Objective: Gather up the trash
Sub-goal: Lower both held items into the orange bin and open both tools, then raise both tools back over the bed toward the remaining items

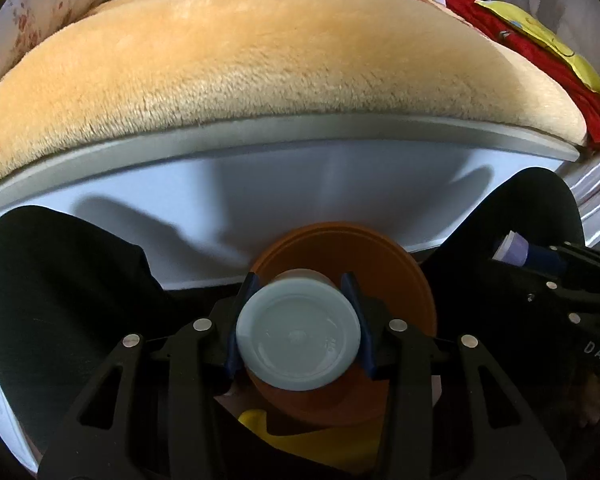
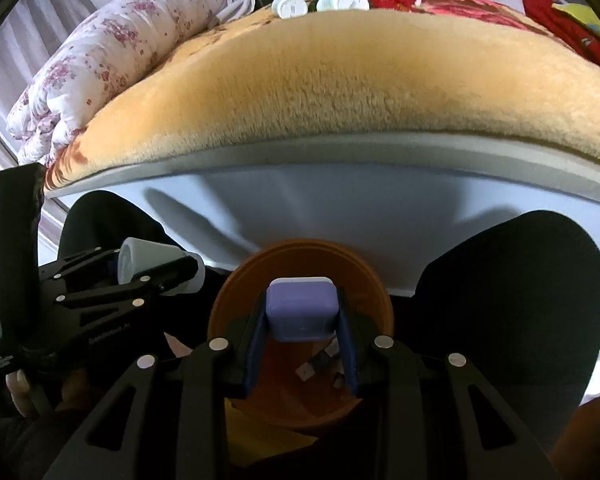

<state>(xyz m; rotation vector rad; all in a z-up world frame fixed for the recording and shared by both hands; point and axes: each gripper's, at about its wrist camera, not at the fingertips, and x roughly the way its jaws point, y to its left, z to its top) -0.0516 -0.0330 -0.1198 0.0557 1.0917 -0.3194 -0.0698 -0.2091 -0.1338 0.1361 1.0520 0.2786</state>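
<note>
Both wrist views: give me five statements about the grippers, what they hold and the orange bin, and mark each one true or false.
1. The left gripper is clamped on a pale green bottle. True.
2. The right gripper is empty. False: it is shut on a purple container.
3. An orange bin sits below both grippers. True.
4. The bed's tan blanket has been cleared of all bottles. False: pale capped bottles remain at its far edge.
5. The bin is completely empty. False: small scraps lie inside it.
</note>
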